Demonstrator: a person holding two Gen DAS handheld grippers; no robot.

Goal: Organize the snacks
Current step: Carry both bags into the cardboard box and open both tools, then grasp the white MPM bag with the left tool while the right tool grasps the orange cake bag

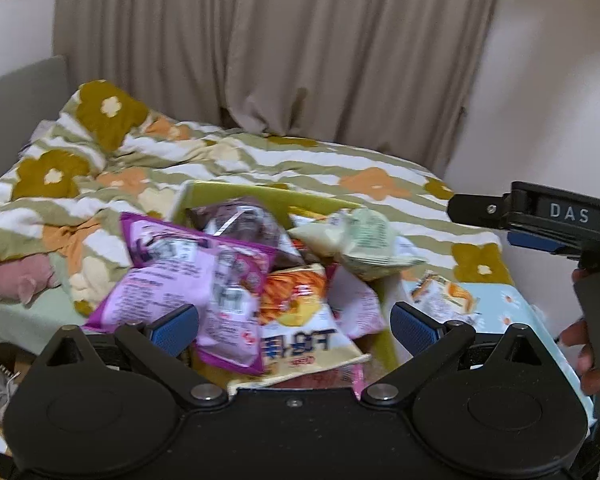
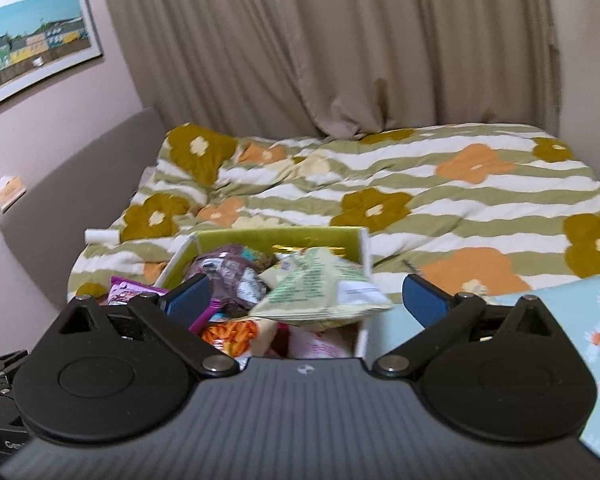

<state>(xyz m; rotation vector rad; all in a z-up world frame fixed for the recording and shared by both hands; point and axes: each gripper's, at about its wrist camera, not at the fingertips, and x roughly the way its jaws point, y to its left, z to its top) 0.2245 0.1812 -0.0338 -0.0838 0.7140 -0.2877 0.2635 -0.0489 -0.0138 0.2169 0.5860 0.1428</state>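
A yellow-green box [image 1: 236,194] [image 2: 276,236] stands full of snack bags at the bed's near edge. On top lie a purple bag [image 1: 188,276], a dark brown bag [image 1: 244,220] [image 2: 228,272], a pale green bag [image 1: 360,244] [image 2: 320,288] and an orange-and-cream chip bag [image 1: 300,320]. One snack packet [image 1: 444,296] lies outside the box on the light blue floral cloth [image 1: 500,304]. My left gripper [image 1: 296,326] is open and empty, just above the near end of the box. My right gripper [image 2: 306,300] is open and empty over the box; its body also shows in the left wrist view [image 1: 556,220].
A bed with a striped floral duvet [image 2: 420,200] lies behind the box. Beige curtains [image 2: 340,48] hang at the back. A grey headboard [image 2: 80,184] and a framed picture [image 2: 32,48] are on the left. A pink cushion [image 1: 16,280] lies at the left.
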